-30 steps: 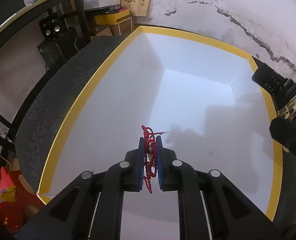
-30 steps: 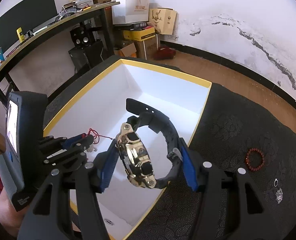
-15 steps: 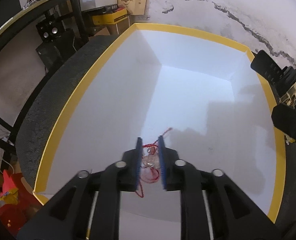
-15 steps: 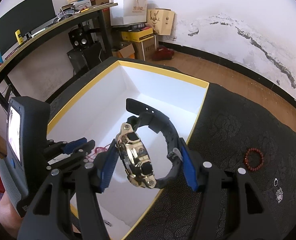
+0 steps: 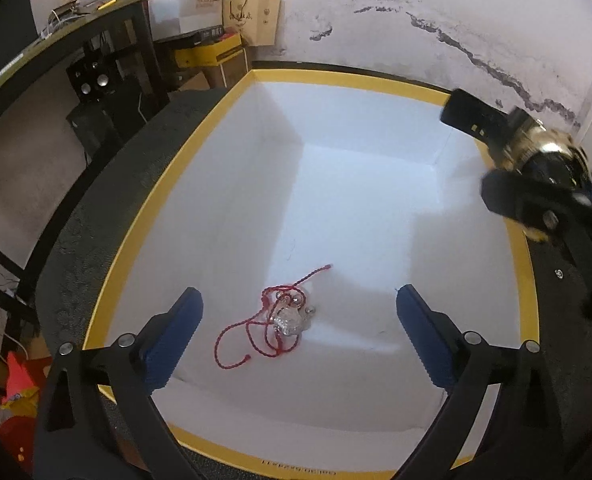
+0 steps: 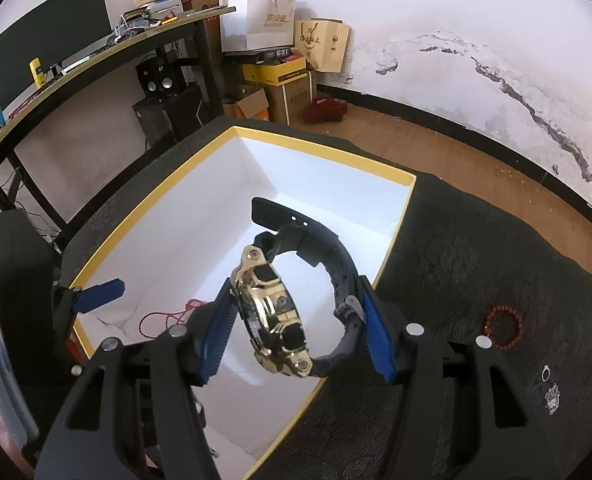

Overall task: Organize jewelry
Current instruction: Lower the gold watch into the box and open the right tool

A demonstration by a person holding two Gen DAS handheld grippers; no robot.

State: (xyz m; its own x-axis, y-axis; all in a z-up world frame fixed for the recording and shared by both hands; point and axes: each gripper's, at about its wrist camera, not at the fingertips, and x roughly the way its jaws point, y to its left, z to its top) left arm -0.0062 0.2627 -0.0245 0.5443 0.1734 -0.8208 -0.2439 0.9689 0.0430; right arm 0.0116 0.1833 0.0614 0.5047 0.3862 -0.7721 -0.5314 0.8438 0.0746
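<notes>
A red cord necklace with a silver pendant point(image 5: 284, 320) lies loose on the floor of the white box with the yellow rim point(image 5: 348, 82). My left gripper point(image 5: 298, 332) hovers over it, its jaws opening wide, with no pad touching the cord. In the right wrist view the necklace point(image 6: 168, 316) shows beside the left gripper's blue pad. My right gripper point(image 6: 296, 328) is shut on a gold watch with a black strap point(image 6: 274, 312), held above the box's right rim point(image 6: 392, 256). The watch point(image 5: 536, 148) also appears at the right of the left wrist view.
On the dark mat point(image 6: 476, 260) to the right of the box lie a red bead bracelet point(image 6: 504, 326), a small ring point(image 6: 545, 373) and a silver pendant point(image 6: 552, 398). A desk, speakers and cardboard boxes stand behind the box.
My left gripper went from shut on the red necklace to wide open, and the necklace dropped onto the box floor. The right gripper kept still with the watch.
</notes>
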